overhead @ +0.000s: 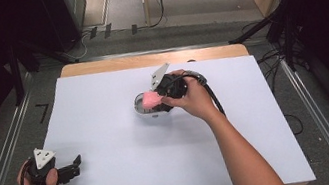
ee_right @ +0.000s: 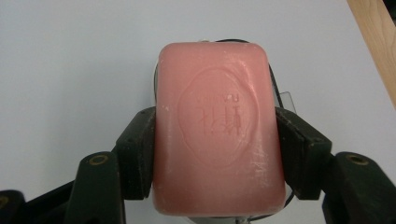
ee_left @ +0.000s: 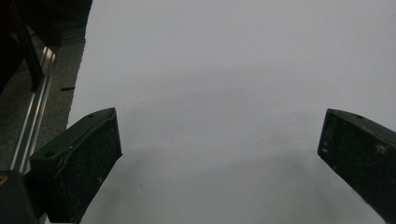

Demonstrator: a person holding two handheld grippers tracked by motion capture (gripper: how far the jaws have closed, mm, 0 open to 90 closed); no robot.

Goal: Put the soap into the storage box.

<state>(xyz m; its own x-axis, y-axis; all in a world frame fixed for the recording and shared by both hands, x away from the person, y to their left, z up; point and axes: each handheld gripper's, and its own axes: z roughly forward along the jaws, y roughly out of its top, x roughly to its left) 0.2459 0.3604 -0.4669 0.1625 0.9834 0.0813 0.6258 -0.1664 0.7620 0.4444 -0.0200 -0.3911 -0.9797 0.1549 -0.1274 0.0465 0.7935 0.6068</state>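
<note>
A white sheet [overhead: 129,164] covers the wooden table [overhead: 147,59], dark floor around it. The right gripper [ee_right: 217,135] clamps a pink soap bar [ee_right: 217,130] above a pale dish [overhead: 145,113]. Bare sheet lies ahead of the left gripper [ee_left: 219,149], whose jaws stand wide apart near the sheet's edge.

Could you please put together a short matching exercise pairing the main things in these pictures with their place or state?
Things:
1. pink soap bar
2. left gripper
3. right gripper
4. white sheet

Places or states:
A. jaws wide apart with nothing between them, near the table's left front corner
B. covers most of the wooden tabletop
C. clamped between two black jaws, over a clear dish
D. closed on the bar's two long sides

Pairs: 1-C, 2-A, 3-D, 4-B
</note>
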